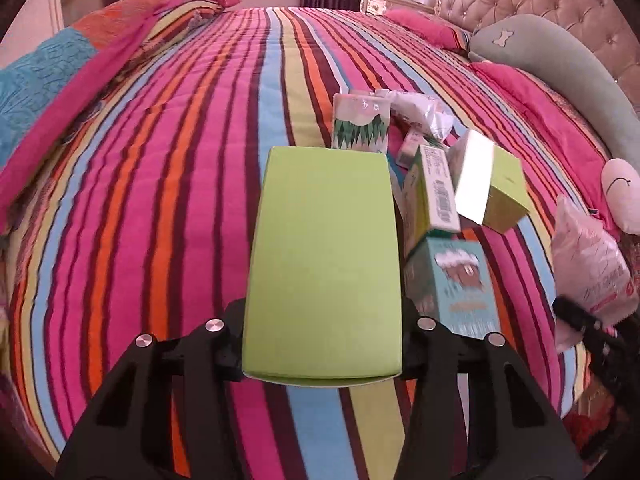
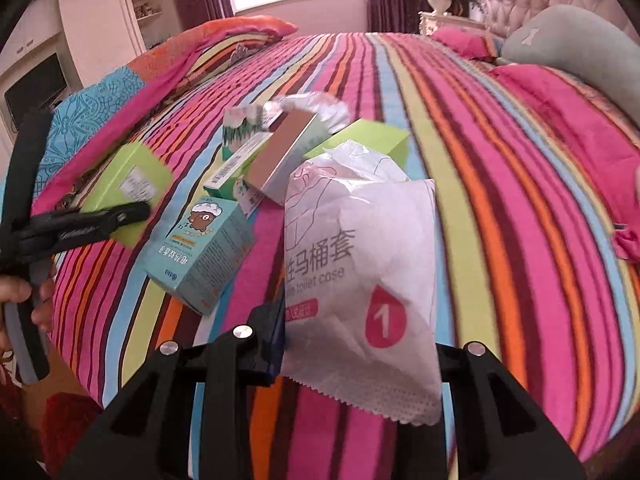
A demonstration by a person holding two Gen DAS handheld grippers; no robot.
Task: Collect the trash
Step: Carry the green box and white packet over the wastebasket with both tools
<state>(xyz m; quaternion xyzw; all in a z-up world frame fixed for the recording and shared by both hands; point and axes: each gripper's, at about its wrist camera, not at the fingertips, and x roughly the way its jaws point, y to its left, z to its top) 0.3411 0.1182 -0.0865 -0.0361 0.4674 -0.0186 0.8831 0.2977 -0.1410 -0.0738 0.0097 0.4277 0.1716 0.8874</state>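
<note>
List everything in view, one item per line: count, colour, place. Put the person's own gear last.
Flat box: one, lime green, held in the left gripper.
Wrapper: one, white with a pink drop and printed text, held in the right gripper.
Bear box: one, teal, lying on the bedspread nearest the grippers.
Other boxes: several, green and white, heaped behind the bear box.
Crumpled plastic: one piece, white, at the far end of the heap.
Bedspread: one, striped pink, orange, blue and yellow.
Long cushion: one, grey-green, by the headboard.
Vase: one, white, on the nightstand.
Left gripper: black, shut on the flat box.
Right gripper: black, shut on the wrapper.
</note>
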